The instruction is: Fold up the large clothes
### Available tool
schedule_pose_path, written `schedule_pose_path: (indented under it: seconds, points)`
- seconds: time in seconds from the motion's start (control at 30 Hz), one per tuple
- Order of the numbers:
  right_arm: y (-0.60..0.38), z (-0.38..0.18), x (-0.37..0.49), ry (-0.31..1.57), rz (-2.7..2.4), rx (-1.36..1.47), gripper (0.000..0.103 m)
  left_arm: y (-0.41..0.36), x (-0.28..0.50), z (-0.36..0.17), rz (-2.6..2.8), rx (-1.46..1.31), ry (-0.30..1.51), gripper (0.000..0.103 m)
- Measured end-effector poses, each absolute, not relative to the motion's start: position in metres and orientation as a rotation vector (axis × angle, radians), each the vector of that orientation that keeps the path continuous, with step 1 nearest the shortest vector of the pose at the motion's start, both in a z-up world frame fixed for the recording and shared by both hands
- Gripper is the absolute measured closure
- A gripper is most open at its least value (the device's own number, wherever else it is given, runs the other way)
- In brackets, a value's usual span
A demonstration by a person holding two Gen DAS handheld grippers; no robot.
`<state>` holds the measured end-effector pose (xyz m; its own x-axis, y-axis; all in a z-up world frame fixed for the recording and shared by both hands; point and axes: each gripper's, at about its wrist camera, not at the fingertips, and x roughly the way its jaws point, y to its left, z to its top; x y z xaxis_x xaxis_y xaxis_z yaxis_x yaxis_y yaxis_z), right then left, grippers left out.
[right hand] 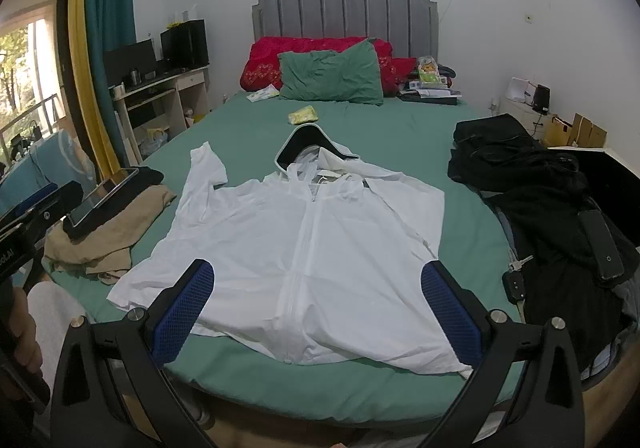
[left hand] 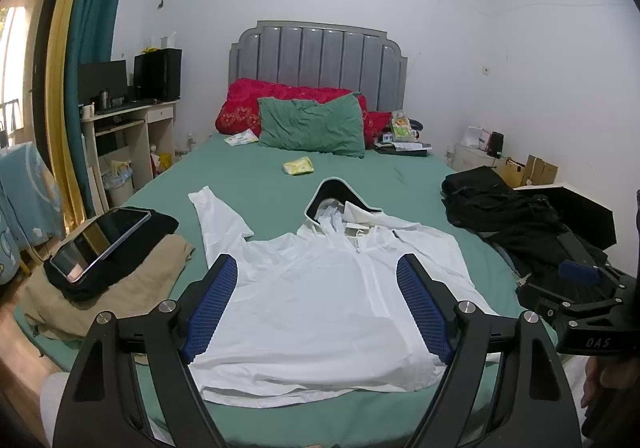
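Note:
A white zip-up hooded jacket lies spread front-up on the green bed sheet, hood with a dark brim toward the headboard. Its left sleeve sticks out and up; the other sleeve is folded in. It also shows in the right wrist view. My left gripper is open, empty, hovering above the jacket's lower half. My right gripper is open, empty, above the hem near the foot of the bed. The right gripper's body shows at the left view's right edge.
A tablet lies on folded black and tan clothes at the bed's left edge. A pile of black clothes with a phone and keys lies right. Green pillow, small yellow packet, desk left.

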<state>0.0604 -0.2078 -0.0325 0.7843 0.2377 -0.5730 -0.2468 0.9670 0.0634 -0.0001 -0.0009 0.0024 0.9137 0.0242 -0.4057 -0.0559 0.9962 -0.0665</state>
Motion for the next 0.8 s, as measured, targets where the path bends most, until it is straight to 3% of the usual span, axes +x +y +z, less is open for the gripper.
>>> schedule_pose_path:
  seconds: [0.8]
  points:
    - [-0.2091,-0.0315,0.061,0.614,0.261,-0.014,0.001,-0.0041,-0.0021,0.0057,0.045,-0.073,0.406,0.018]
